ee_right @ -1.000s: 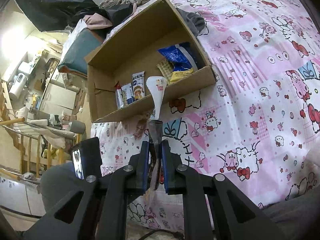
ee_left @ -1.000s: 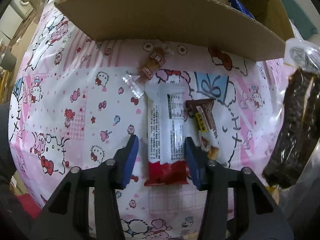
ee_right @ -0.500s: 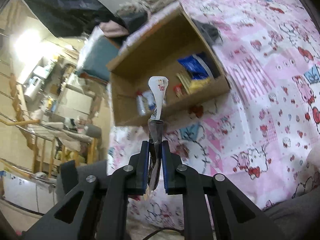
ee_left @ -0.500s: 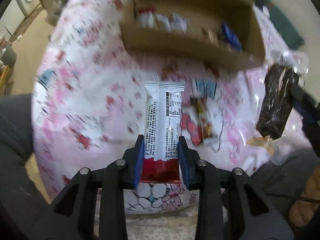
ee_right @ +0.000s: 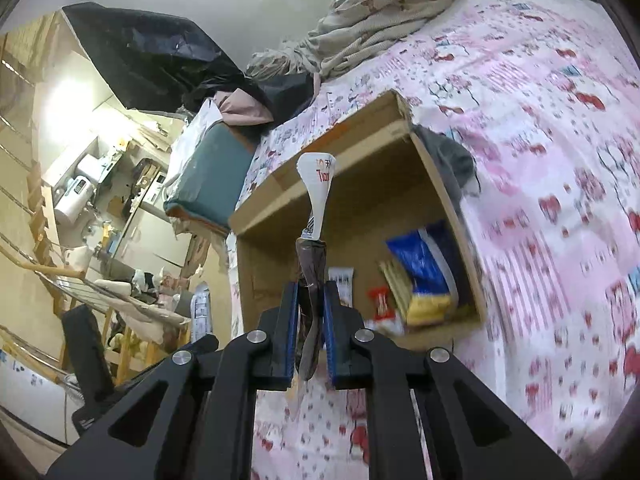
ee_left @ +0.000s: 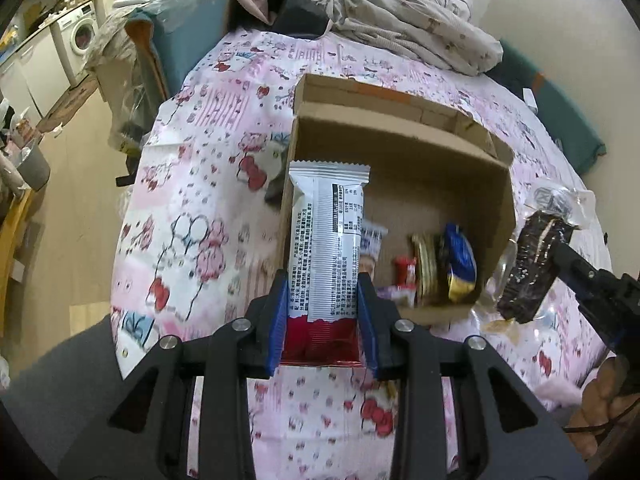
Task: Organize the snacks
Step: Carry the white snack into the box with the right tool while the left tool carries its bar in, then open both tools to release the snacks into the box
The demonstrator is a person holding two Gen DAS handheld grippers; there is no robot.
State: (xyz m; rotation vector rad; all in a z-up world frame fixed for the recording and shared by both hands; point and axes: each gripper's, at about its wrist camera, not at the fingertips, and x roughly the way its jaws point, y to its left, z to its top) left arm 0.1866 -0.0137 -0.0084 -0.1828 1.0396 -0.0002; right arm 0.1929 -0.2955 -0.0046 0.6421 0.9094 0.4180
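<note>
My left gripper (ee_left: pixel 322 320) is shut on a white and red snack bar (ee_left: pixel 330 240), held upright in the air in front of an open cardboard box (ee_left: pixel 400 136). In the left wrist view the box holds a blue bag (ee_left: pixel 460 256), a small red packet (ee_left: pixel 405 270) and other snacks. My right gripper (ee_right: pixel 311 328) is shut on a dark brown cake in a clear wrapper (ee_right: pixel 312 276) with a white top end. The same cake (ee_left: pixel 532 268) shows at the right of the left wrist view. The box (ee_right: pixel 360 136) lies just beyond it, with the blue bag (ee_right: pixel 420 260) inside.
The box rests on a pink cartoon-print bedsheet (ee_left: pixel 208 208). A heap of bedding (ee_left: pixel 420 36) lies beyond the box, and a teal cushion (ee_right: pixel 208 168) at the bed's left edge. A washing machine (ee_left: pixel 82 36) and cluttered floor lie to the left.
The left gripper closed on the white and red bar and lifted it off the sheet toward the box. The right gripper rose with the brown cake, nearer the box.
</note>
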